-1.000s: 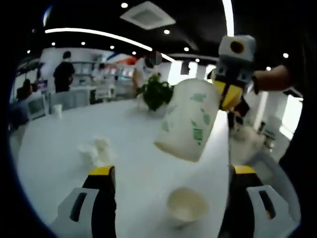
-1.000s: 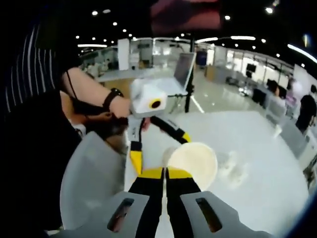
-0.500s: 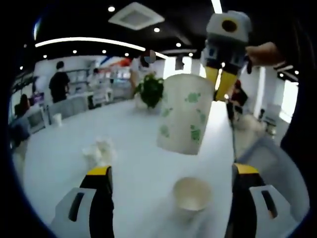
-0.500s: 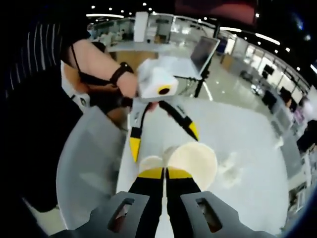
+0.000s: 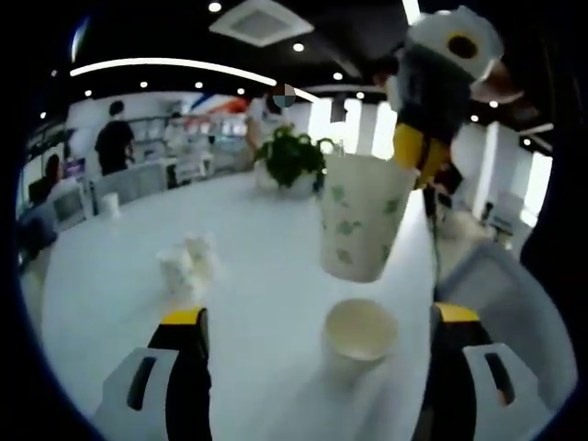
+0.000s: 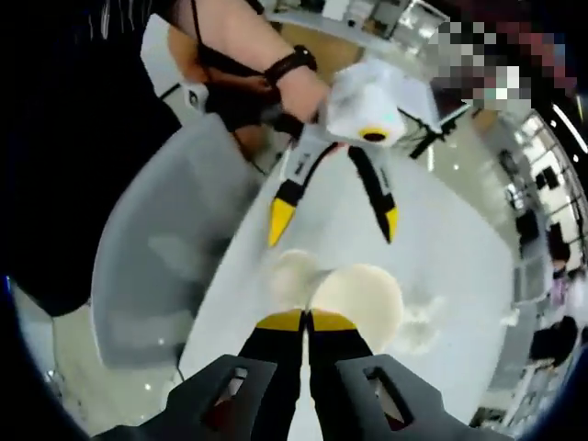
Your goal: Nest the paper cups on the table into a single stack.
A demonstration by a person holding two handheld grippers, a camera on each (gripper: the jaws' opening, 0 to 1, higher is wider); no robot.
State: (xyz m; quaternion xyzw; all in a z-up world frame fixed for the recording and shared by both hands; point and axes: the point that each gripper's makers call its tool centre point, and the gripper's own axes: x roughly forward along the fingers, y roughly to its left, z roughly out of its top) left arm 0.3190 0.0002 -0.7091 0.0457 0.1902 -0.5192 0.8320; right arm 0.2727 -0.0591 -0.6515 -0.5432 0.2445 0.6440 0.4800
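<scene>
Over the white surface [image 5: 138,276], carried cup [image 5: 360,219] now upright, mouth up, no longer tilted as a second ago; hangs directly above the standing cup [image 5: 360,331], apart from it, clear gap between base and rim. Gripped at the rim by right claw [image 5: 415,156], jaws clenched on the cup wall. From right gripper view: right claw [image 6: 305,323] pinched shut on rim of carried cup [image 6: 356,296], standing cup [image 6: 292,278] peeking just beside and below it. View now looking steeply down compared with half a second ago.

Meaning for task: alignment looks mostly done; judged next step a straight lowering into the standing cup. Slight offset seems to remain — standing cup shows to one side of the carried one in right gripper view — so rim could catch.

Left claw [image 5: 317,322] released, jaws wide apart, flanking the standing cup without touching; same claw [image 6: 335,220] seen spread open in right gripper view.

Hard to make out: crumpled white lump [image 5: 188,266] on the surface, possibly crushed cups or paper, cannot tell. Small white cup-like object [image 5: 109,204] at far edge, too blurred. Potted plant [image 5: 292,161] behind. Contact of standing cup base with surface soft, blurred.
</scene>
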